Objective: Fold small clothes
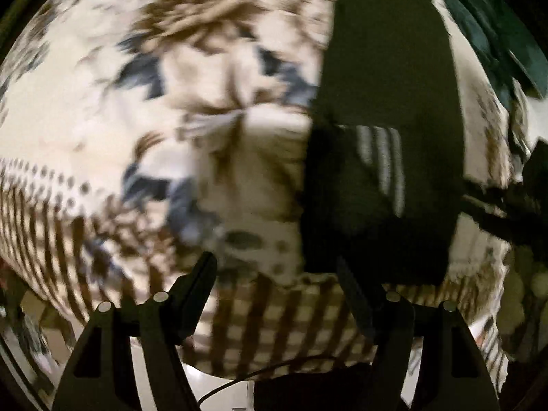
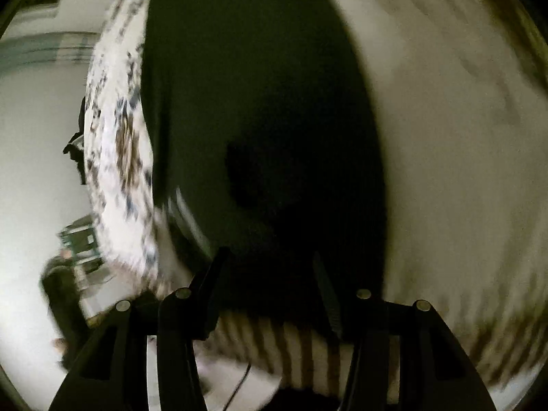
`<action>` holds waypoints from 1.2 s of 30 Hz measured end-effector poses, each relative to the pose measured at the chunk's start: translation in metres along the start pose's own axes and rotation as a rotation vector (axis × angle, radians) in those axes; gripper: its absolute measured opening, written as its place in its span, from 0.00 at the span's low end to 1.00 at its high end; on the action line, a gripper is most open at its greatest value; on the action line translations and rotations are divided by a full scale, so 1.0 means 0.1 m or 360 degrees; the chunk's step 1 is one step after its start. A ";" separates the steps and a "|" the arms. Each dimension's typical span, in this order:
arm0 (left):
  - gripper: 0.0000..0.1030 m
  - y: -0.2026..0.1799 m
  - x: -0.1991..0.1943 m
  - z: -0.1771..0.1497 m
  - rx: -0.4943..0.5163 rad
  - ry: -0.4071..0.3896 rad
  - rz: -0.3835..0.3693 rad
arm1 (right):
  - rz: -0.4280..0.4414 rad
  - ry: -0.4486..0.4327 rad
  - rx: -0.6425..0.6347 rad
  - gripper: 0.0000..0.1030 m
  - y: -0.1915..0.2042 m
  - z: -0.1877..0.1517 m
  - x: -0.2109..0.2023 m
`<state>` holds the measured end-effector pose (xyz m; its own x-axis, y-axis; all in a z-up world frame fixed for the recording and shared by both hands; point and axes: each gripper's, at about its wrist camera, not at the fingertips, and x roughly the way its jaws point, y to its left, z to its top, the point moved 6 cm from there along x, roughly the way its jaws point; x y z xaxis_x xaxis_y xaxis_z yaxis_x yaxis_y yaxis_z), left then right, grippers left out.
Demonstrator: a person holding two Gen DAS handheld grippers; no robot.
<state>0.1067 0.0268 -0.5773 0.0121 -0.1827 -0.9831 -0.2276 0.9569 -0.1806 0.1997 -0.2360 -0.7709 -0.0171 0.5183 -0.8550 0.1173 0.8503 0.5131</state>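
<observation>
Left wrist view shows a dark cloth (image 1: 383, 157) with white stripes (image 1: 383, 164) lying flat on a flowery bedsheet (image 1: 137, 120). It sits ahead and to the right of the left gripper (image 1: 277, 274), whose fingers are spread wide with nothing between them. Right wrist view is blurrier and hides the flowers' shapes, but it shows the same dark cloth (image 2: 257, 120) filling the middle. The right gripper (image 2: 270, 274) is wide apart too, just above the cloth's near edge.
</observation>
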 end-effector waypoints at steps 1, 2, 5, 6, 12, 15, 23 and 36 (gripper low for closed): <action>0.68 0.05 0.01 -0.01 -0.0051 -0.0009 0.0008 | -0.0032 -0.0009 -0.0034 0.56 0.08 0.07 0.14; 0.68 0.10 0.02 -0.03 -0.0097 -0.0019 0.0010 | -0.0021 -0.0009 -0.0045 0.56 0.15 0.12 0.20; 0.68 0.20 -0.03 -0.05 -0.0192 -0.0062 0.0006 | 0.0125 0.0048 -0.0188 0.45 0.53 -0.04 0.34; 0.68 0.24 -0.06 -0.06 -0.0220 -0.0083 0.0005 | 0.0128 0.0074 -0.0280 0.45 0.66 -0.18 0.36; 0.68 0.49 -0.24 -0.05 -0.0358 -0.0156 -0.0086 | 0.0268 0.0475 -0.0508 0.40 0.90 -1.19 0.62; 0.68 0.47 -0.24 0.02 -0.0379 -0.0175 -0.0186 | 0.0323 0.0508 -0.0441 0.41 0.70 -1.31 0.46; 0.68 -0.20 0.31 0.33 -0.0127 -0.0096 -0.0117 | 0.0035 0.0091 0.0024 0.43 -0.44 -0.89 -0.26; 0.68 -0.31 0.57 0.27 0.0052 -0.0090 0.0080 | -0.0118 0.0044 0.0101 0.43 -0.71 -0.62 0.05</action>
<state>0.1410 -0.0072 -0.6283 0.0564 -0.1221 -0.9909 -0.1977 0.9715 -0.1310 0.1297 -0.2883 -0.8074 -0.0554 0.4575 -0.8875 0.1774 0.8792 0.4421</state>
